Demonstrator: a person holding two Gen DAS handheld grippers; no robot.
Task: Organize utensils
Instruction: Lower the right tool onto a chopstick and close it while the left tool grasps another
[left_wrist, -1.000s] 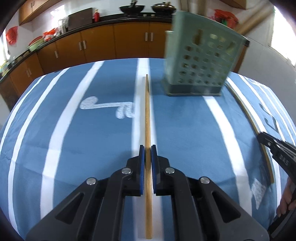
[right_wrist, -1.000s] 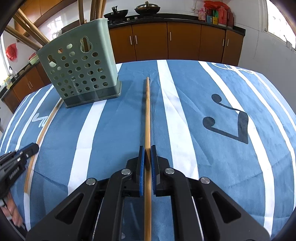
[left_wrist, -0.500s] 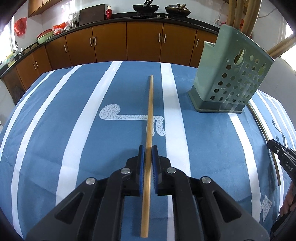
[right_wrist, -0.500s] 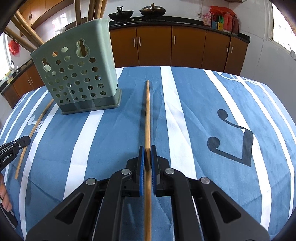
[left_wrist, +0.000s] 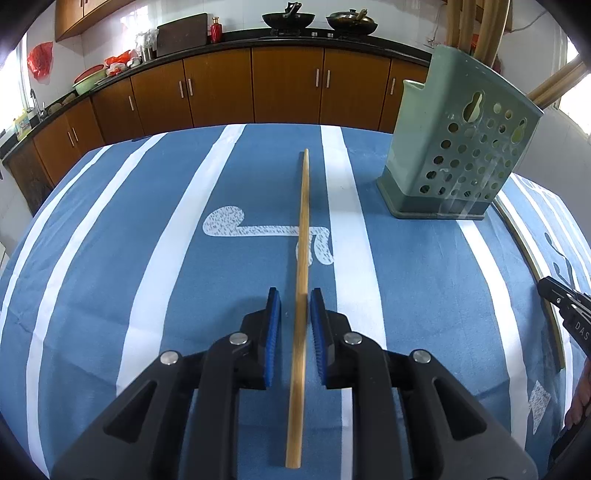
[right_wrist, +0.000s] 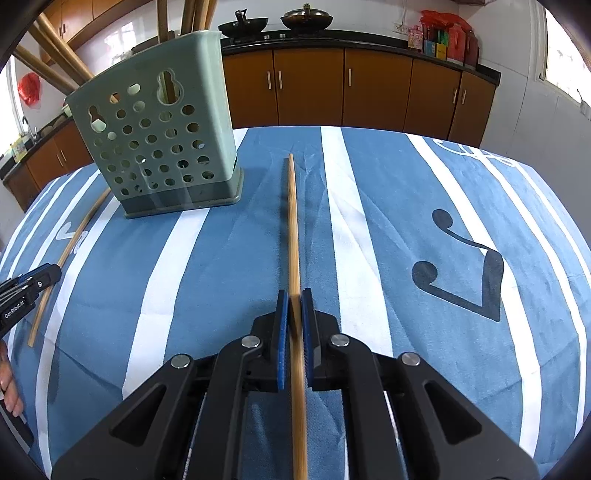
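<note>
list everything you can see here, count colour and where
chopsticks: two, light wood; one lies between the left gripper's parted pads, the other is clamped in the right gripper
utensil holder: one, pale green, perforated, stands on the tablecloth with wooden sticks poking out the top
tablecloth: one, blue with white stripes and printed marks, covers the table
cabinets: a row, brown, behind the table under a dark counter
pans: two, dark, on the counter
left gripper: one, black with blue pads, open around its chopstick
right gripper: one, black with blue pads, shut on its chopstick
</note>
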